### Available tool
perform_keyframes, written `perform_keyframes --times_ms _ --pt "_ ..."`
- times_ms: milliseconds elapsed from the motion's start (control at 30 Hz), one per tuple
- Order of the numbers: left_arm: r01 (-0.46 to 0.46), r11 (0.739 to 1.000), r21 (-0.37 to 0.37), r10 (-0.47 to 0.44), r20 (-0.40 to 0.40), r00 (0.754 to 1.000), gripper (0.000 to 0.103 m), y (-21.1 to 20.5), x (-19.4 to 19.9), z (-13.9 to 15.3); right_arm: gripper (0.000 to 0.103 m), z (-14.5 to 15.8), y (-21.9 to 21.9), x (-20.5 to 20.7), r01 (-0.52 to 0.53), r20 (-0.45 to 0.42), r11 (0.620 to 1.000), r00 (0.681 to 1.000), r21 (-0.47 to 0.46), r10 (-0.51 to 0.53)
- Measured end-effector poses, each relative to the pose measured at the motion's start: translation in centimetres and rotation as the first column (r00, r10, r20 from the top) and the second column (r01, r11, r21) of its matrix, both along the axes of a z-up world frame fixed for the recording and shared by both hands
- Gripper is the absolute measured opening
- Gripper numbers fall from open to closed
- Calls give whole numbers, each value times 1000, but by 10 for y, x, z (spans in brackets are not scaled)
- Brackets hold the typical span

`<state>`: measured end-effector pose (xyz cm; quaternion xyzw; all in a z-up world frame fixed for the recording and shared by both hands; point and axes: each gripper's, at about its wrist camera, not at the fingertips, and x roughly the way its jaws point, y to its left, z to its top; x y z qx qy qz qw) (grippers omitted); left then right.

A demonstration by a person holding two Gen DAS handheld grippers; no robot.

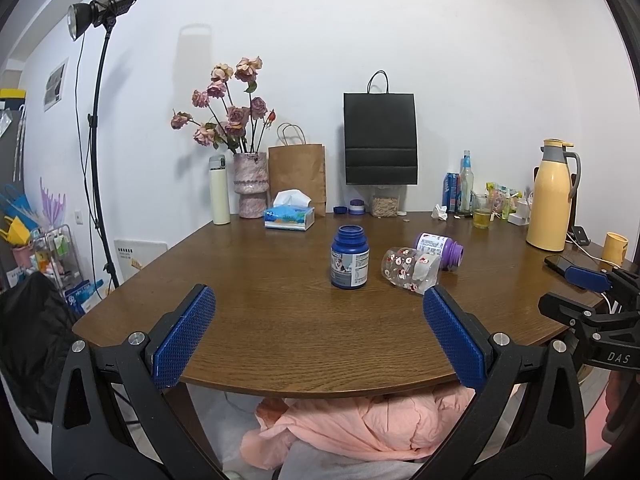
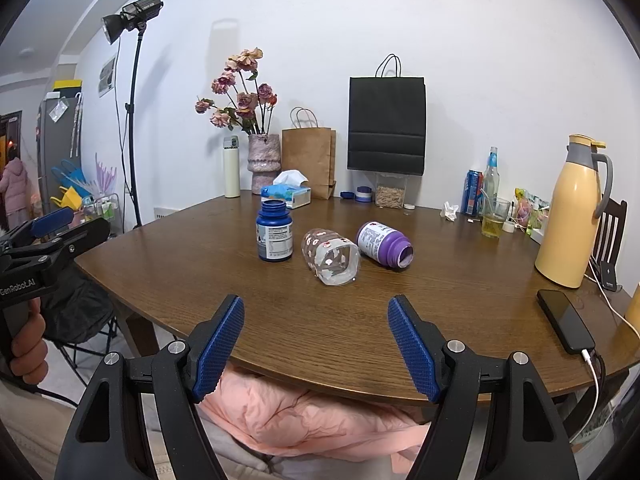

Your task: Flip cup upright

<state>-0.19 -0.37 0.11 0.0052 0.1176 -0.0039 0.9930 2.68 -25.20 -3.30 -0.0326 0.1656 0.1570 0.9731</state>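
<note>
A clear glass cup [image 1: 410, 270] with red and white prints lies on its side on the brown table [image 1: 260, 320]. In the right wrist view the cup [image 2: 330, 255] has its open mouth turned toward me. My left gripper [image 1: 318, 304] is open and empty near the front edge, short of the cup. My right gripper [image 2: 316, 314] is open and empty, just in front of the cup. The right gripper also shows at the right edge of the left wrist view [image 1: 592, 280]. The left gripper shows at the left edge of the right wrist view [image 2: 52, 220].
A blue jar [image 1: 349, 258] stands upright left of the cup. A purple jar [image 1: 440, 248] lies on its side behind it. A phone [image 2: 564, 320] on a cable lies at the right. A yellow thermos [image 2: 572, 212], glass of tea [image 2: 494, 218], tissue box [image 1: 289, 216], bags and vase line the back.
</note>
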Motion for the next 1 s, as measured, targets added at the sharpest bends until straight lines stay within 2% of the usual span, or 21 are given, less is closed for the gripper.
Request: perform_keyframes --times_ms 1000 --pt "-1 1000 1 1 2 1000 103 1 -1 -1 79 0 0 0 2 1 1000 1000 -3 -2"
